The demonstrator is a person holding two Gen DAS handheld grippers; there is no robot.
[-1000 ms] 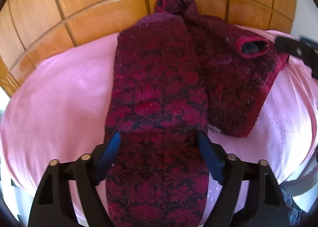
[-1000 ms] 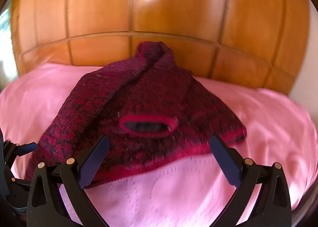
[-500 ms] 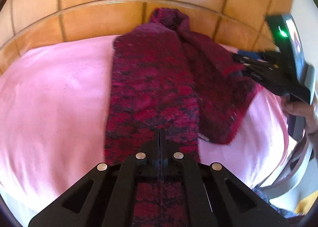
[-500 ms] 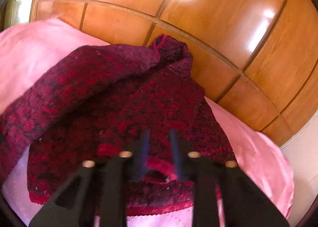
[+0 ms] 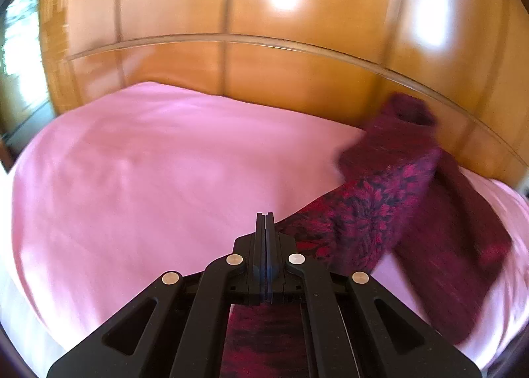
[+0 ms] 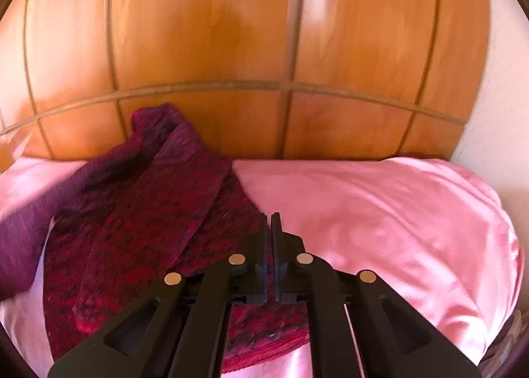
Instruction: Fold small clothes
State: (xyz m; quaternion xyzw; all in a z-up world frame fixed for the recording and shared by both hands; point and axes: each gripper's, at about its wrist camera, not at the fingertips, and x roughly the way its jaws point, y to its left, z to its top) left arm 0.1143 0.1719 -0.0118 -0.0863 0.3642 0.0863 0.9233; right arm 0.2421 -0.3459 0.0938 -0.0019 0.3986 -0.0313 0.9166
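While both grippers grasp the garment, the step in hand is the unfolding or spreading stage that precedes a fold. At the lower centre of the left view, the left gripper [image 5: 265, 222] is clenched on the sweater [image 5: 370, 212], which trails toward the upper right across the pink sheet [image 5: 148, 179]. At the lower centre of the right view, the right gripper [image 6: 271, 224] is nearly closed on the hem, its jaws having just opened slightly with cloth between them. Beyond stands the wooden headboard [image 6: 264, 30]. The next move probably calls for drawing both held edges apart, then laying the cloth flat. One second earlier both jaws stood wide over a flat sweater; now the cloth is lifted and pulled sideways.
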